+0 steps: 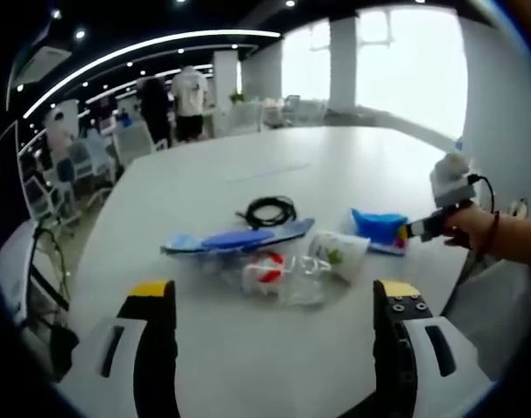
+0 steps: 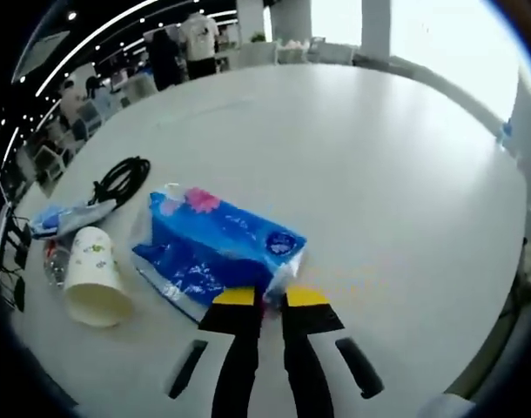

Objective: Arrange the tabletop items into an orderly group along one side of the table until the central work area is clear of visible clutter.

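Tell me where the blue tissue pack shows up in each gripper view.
Left gripper view: the tissue pack lies right of centre, at the tip of the right tongs coming in from the right.
Right gripper view: the tissue pack is centre-left, its corner pinched by those tongs.
Shared landmark: the paper cup on its side beside the pack.

Blown-out window glare, soft fisheye-warped edges

Bright windows (image 1: 409, 61), white pillars (image 1: 342, 61), curved ceiling light strips (image 1: 144, 48)

Black gripper (image 1: 275, 300) jaws, yellow tips, white housings.
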{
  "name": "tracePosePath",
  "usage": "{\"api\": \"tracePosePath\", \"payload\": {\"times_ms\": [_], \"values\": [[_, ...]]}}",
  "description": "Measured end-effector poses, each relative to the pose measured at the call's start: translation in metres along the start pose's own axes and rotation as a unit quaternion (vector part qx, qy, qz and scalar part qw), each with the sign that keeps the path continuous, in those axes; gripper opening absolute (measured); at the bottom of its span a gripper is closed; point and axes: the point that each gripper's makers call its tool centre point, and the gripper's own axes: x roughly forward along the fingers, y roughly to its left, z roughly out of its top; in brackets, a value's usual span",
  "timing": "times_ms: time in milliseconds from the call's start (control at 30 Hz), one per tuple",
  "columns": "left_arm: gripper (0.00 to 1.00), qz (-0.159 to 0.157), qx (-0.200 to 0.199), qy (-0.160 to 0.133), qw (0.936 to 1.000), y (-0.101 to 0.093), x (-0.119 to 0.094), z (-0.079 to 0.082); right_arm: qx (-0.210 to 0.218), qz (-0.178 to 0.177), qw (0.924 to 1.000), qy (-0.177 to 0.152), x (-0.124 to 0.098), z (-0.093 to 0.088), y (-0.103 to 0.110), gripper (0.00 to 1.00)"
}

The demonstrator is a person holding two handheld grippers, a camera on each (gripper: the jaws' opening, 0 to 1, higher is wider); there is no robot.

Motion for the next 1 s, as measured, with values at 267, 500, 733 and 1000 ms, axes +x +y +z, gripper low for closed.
{"api": "tracePosePath", "payload": {"times_ms": [267, 500, 733, 1000], "values": [[0.91, 0.003, 0.004, 0.003, 1.0, 0.001, 0.0, -0.001, -0.004, 0.007, 0.9999, -0.008, -0.004, 0.007, -0.003, 0.02], [0.91, 0.006, 0.005, 0.004, 1.0, 0.002, -0.001, -0.002, -0.033, 0.011, 0.9992, -0.019, -0.006, 0.016, -0.004, 0.01], [0.91, 0.009, 0.004, 0.002, 0.9999, 0.003, -0.001, -0.001, -0.06, 0.013, 0.9976, -0.033, -0.01, 0.026, -0.001, 0.01], [0.91, 0.009, 0.005, 0.001, 0.9999, 0.003, -0.001, -0.001, -0.089, 0.016, 0.9943, -0.058, -0.021, 0.045, 0.001, 0.01]]}}
